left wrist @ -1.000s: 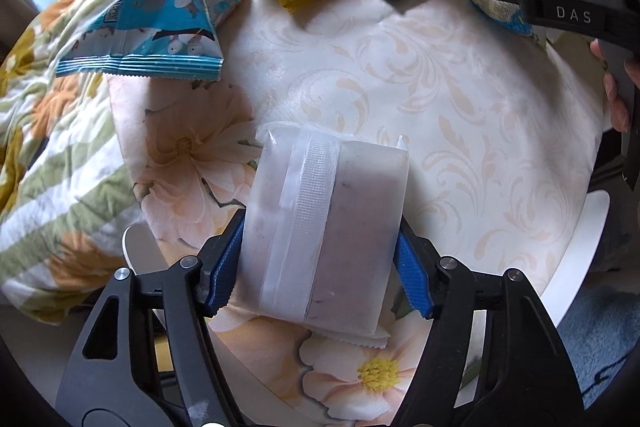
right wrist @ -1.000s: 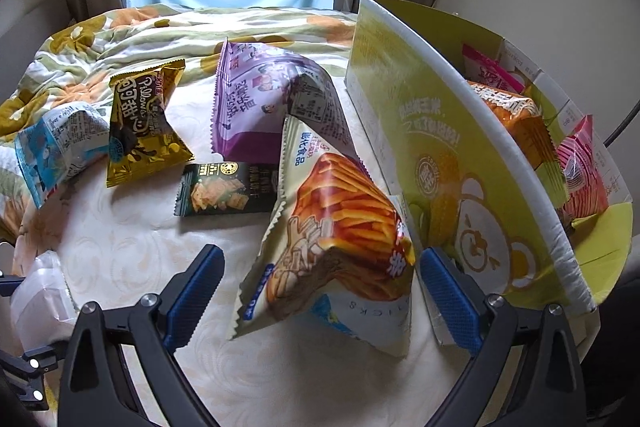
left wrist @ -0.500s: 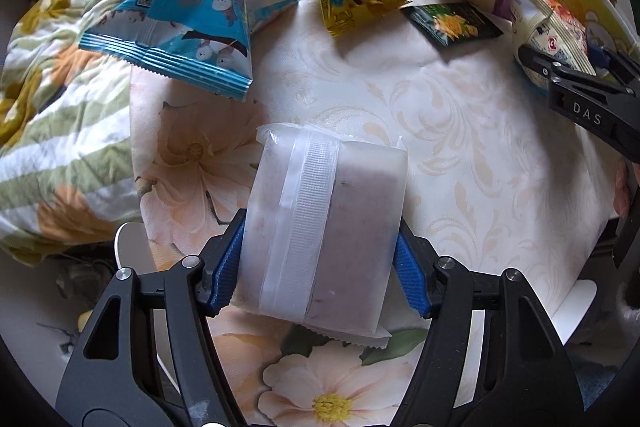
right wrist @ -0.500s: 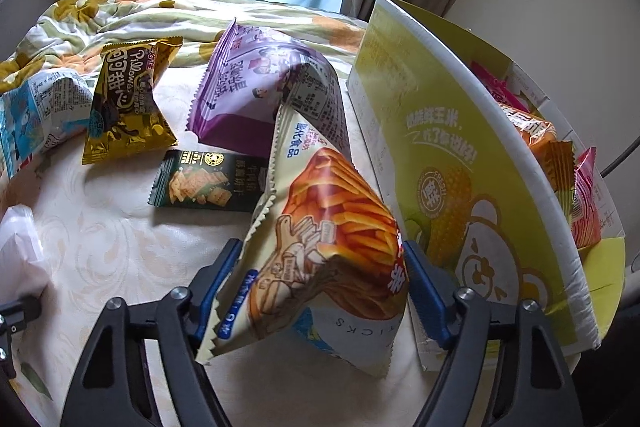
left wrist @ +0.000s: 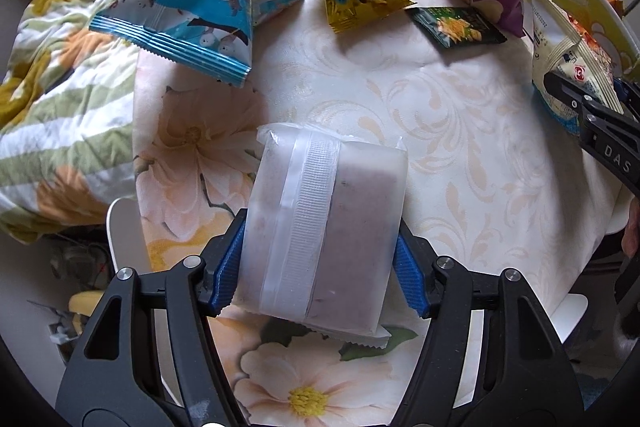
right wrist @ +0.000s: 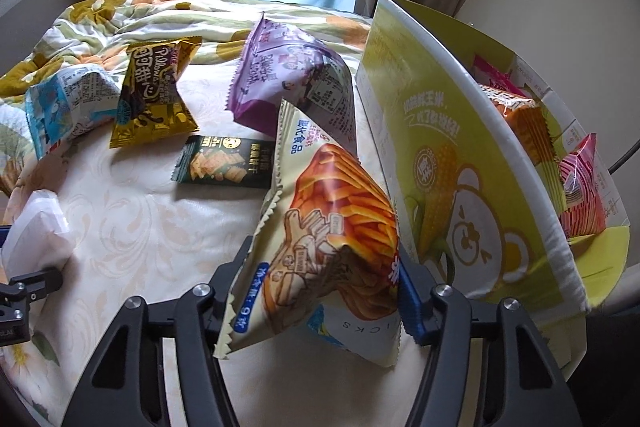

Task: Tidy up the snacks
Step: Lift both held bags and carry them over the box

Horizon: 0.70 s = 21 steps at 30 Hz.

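Nearest up, the left gripper (left wrist: pixel 320 263) has its blue fingers (left wrist: pixel 226 267) clamped on a frosted white packet (left wrist: pixel 324 227), no readable print, lifted above the floral counter (left wrist: pixel 460 155). The right gripper (right wrist: pixel 320 287) is closing on the fries snack bag (right wrist: pixel 320 227), already pinched and creased; "9克" and "CKS" show, the rest is folded away. Farther back lie a dark green cracker packet (right wrist: pixel 222 163), a yellow "Pillows" bag (right wrist: pixel 154 95), a blue bag (left wrist: pixel 200 15) and a purple bag (right wrist: pixel 292 79). Just beside, a yellow corn-and-bear box (right wrist: pixel 460 163) half hides orange and pink packs.
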Each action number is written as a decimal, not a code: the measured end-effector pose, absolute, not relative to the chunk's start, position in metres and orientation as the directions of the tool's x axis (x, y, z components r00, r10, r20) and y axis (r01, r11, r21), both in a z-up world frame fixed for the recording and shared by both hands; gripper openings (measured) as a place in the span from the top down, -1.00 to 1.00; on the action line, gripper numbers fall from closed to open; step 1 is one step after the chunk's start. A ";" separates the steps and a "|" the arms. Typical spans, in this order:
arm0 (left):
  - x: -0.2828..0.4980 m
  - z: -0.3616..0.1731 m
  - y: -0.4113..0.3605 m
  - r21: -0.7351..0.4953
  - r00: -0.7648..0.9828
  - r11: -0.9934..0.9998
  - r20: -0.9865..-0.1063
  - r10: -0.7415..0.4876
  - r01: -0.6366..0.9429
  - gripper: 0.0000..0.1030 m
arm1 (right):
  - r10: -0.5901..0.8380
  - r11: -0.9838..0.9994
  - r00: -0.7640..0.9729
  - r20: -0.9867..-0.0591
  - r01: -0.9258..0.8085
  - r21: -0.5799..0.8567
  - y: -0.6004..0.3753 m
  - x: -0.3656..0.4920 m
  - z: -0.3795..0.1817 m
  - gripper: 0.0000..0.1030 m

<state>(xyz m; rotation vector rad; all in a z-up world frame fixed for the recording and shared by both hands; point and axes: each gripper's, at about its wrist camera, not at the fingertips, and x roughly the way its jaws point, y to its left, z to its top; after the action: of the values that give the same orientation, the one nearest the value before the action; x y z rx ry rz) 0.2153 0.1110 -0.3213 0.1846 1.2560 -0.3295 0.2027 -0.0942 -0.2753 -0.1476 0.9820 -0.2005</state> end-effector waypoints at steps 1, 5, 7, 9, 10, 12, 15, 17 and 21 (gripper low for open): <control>0.212 -0.320 0.110 -0.048 0.270 0.940 -0.952 -0.146 0.339 -0.21 | -0.229 0.973 0.542 -0.809 0.097 -0.210 -0.093 0.200 -0.274 -0.11; 0.206 -0.314 0.109 -0.069 0.273 0.942 -0.948 -0.165 0.330 -0.20 | -0.196 0.980 0.554 -0.809 0.076 -0.185 -0.089 0.190 -0.263 -0.10; 0.201 -0.307 0.107 -0.075 0.281 0.941 -0.944 -0.174 0.331 -0.20 | -0.181 0.982 0.564 -0.806 0.067 -0.174 -0.088 0.184 -0.256 -0.10; 0.198 -0.297 0.106 -0.088 0.289 0.940 -0.939 -0.189 0.331 -0.20 | -0.159 0.986 0.575 -0.803 0.057 -0.154 -0.085 0.179 -0.246 -0.10; 0.196 -0.291 0.105 -0.093 0.296 0.939 -0.935 -0.197 0.331 -0.20 | -0.147 0.988 0.582 -0.800 0.055 -0.142 -0.084 0.176 -0.239 -0.10; 0.194 -0.276 0.102 -0.097 0.317 0.936 -0.925 -0.211 0.339 -0.20 | -0.122 0.992 0.590 -0.799 0.050 -0.114 -0.084 0.174 -0.228 -0.10; 0.192 -0.248 0.096 -0.097 0.349 0.931 -0.909 -0.227 0.352 -0.20 | -0.072 0.997 0.605 -0.793 0.044 -0.057 -0.087 0.167 -0.206 -0.10; 0.194 -0.229 0.091 -0.103 0.372 0.928 -0.896 -0.243 0.358 -0.20 | -0.045 0.999 0.624 -0.780 0.051 -0.017 -0.093 0.163 -0.186 -0.10; 0.195 -0.193 0.074 -0.131 0.412 0.923 -0.866 -0.285 0.362 -0.20 | 0.000 0.998 0.655 -0.756 0.052 0.045 -0.106 0.160 -0.151 -0.10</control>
<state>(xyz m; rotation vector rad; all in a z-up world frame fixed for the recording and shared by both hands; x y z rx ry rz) 0.1955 0.0744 -0.1931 0.0810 1.0722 -0.4075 0.1597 -0.1063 -0.1507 0.0646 0.8562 -0.0292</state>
